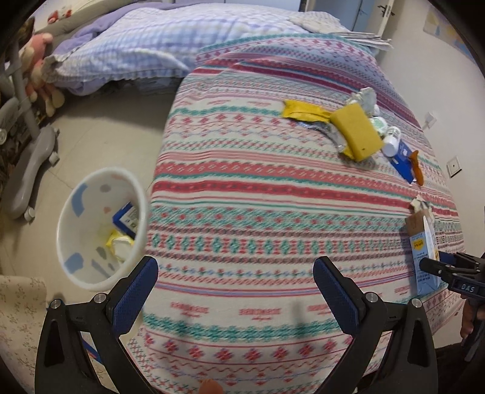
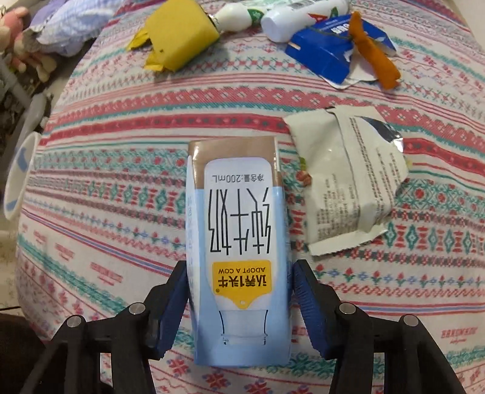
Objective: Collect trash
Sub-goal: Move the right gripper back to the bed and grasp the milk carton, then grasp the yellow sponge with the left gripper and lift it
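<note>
Bedroom floor tiles show on the left, and most of the view is a bed (image 1: 257,194) covered with a striped, patterned blanket where the trash lies. Beside the bed stands a white bin (image 1: 91,230) with some packaging already inside, so I think it is placed there to receive each piece.

On the right, the right tool (image 2: 239,291) has a milk carton (image 2: 239,242) between its blue pads. The pads sit at both sides of the carton's lower part and seem to press on it, so I judge the carton is gripped. It is taken by the narrow sides, probably because the flat faces are too wide. The left tool (image 1: 236,282) is wide open and holds nothing; it hangs over the bed edge near the bin.

Close to the carton, on its right, lies a crumpled white wrapper (image 2: 348,178), near but not touching, as far as I can see. Further up the bed there is a yellow sponge (image 2: 178,33) on yellow paper, white bottles (image 2: 300,15), a torn blue box (image 2: 321,54) and an orange scrap (image 2: 372,57) across it. Nothing blocks the way from the carton to the bin; only open blanket is between them.
</note>
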The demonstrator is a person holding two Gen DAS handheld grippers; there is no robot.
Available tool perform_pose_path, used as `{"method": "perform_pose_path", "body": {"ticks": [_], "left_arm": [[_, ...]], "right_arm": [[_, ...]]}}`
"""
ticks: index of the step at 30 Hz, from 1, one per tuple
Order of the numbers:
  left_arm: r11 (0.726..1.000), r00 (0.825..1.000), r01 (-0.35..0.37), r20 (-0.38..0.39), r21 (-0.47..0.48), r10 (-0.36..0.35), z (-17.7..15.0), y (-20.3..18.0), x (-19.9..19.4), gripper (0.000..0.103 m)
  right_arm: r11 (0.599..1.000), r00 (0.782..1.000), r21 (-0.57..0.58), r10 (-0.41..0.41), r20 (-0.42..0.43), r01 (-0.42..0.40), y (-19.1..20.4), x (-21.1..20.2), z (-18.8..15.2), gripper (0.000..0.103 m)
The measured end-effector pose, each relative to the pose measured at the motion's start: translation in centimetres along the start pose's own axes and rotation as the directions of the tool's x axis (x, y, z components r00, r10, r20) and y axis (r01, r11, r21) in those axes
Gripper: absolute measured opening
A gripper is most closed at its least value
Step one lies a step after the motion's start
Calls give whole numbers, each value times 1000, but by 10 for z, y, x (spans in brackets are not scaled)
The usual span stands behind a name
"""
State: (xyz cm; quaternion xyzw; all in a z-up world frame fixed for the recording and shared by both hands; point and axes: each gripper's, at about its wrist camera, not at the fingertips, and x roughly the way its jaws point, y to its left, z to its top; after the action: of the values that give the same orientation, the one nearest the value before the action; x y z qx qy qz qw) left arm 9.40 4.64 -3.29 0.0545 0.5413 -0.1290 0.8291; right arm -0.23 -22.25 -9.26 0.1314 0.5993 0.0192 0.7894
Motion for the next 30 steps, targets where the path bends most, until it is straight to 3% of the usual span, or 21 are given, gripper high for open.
{"method": "perform_pose_path", "body": {"ticks": [4, 11, 19, 24, 30], "left_arm": [[1000, 1000, 25, 10, 8, -25, 6, -22, -2, 103], [999, 1000, -5, 3, 40, 5, 28, -65, 8, 103], [1000, 1000, -30, -1, 11, 30, 71, -109, 35, 103], [998, 1000, 24, 7, -50, -24, 95, -125, 56, 102], [986, 993, 118, 45, -121, -114, 121, -138, 73, 89]], "right_arm": [[999, 996, 10, 41, 76, -42, -2, -22, 5, 59], [997, 984, 65, 21, 174, -32, -23, -49, 23, 59], [985, 970, 163, -92, 226, 55, -54, -52, 55, 59], [975, 970, 213, -105, 221, 57, -72, -45, 71, 59], [967, 973, 253, -93, 209, 37, -84, -38, 81, 59]]}}
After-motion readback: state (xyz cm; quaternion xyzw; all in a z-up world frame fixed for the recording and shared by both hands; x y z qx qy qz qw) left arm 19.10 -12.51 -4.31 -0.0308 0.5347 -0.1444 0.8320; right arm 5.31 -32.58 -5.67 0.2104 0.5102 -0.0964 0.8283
